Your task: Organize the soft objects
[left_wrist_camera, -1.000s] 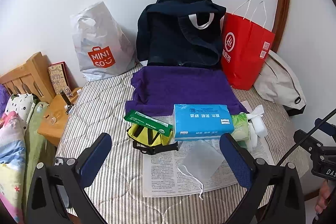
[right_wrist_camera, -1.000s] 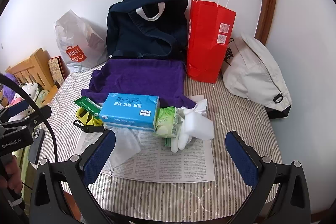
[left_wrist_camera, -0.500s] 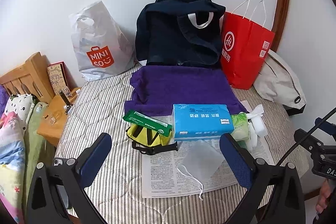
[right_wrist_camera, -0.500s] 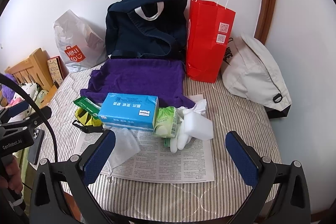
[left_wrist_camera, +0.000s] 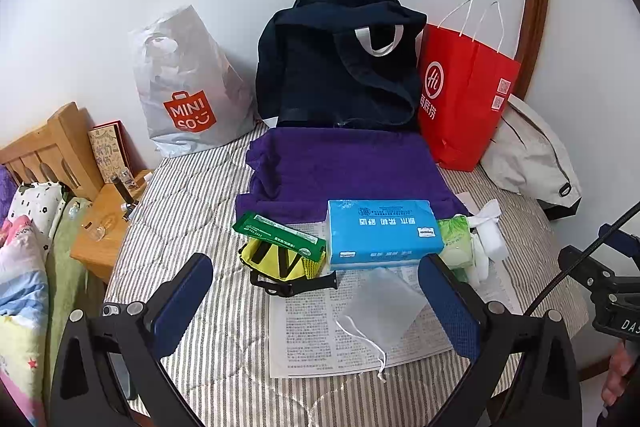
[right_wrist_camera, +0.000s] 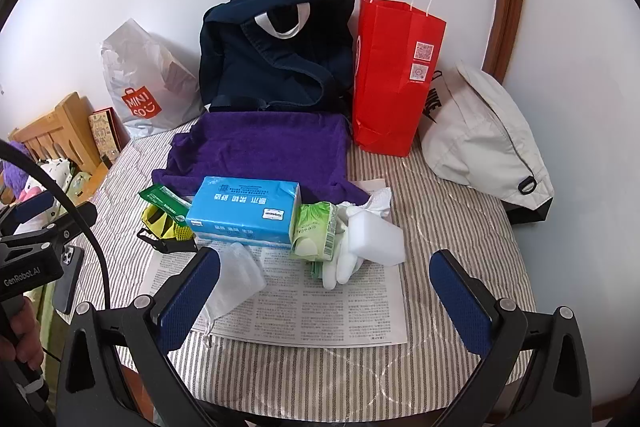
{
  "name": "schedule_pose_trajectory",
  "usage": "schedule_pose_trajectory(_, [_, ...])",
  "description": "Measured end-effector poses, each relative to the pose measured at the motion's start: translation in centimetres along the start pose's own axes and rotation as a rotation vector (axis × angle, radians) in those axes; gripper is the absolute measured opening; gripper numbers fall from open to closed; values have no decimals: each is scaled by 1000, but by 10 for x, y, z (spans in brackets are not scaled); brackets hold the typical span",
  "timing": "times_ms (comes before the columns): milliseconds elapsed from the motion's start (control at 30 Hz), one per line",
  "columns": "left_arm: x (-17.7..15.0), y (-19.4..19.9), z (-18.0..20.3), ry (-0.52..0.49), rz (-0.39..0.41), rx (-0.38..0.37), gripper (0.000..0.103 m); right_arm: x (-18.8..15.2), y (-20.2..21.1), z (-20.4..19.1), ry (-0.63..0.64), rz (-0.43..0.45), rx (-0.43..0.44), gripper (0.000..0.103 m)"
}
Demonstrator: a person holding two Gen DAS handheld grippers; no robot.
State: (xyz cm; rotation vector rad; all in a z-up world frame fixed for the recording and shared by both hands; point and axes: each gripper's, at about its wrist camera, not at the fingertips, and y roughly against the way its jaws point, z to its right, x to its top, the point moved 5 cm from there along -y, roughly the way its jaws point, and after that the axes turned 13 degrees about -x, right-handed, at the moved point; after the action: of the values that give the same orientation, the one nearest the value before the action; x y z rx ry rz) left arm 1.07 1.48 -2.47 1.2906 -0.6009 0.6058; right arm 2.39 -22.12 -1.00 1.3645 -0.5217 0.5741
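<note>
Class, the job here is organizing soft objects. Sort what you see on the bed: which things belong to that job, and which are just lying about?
Belongs to the job:
purple towel
blue tissue pack
green tissue packet
white sponge
white drawstring pouch

Just lying about:
red paper bag
navy bag
Miniso bag
newspaper

A towel [right_wrist_camera: 260, 151] is lying mid-bed [right_wrist_camera: 448, 211], with four bags leaning along the wall behind it. A tissue box [right_wrist_camera: 244, 211] is sitting at the towel's front edge, on a newspaper [right_wrist_camera: 320, 311]; a sponge [right_wrist_camera: 376, 239] is resting to its right.
</note>
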Motion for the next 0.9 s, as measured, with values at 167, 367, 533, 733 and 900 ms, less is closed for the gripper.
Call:
schedule_pose_trajectory(167, [0, 0, 0, 0, -1, -1, 103, -2, 0, 1, 2, -2, -2, 103])
schedule_pose_trajectory(367, [-1, 2, 1, -3, 1, -9, 103, -2, 0, 1, 3, -1, 1, 103])
schedule_pose_trajectory(533, [0, 0, 4, -13, -1, -14, 103, -1, 1, 0, 2, 2, 4, 103])
schedule_pose_trajectory(733, [1, -6, 4, -22, -6, -24, 103, 0, -3, 1, -1, 1, 11, 103])
schedule_pose_trajectory(900, [-3, -17, -4, -18, -19, -19, 103, -2, -17, 9, -15, -13, 8, 103])
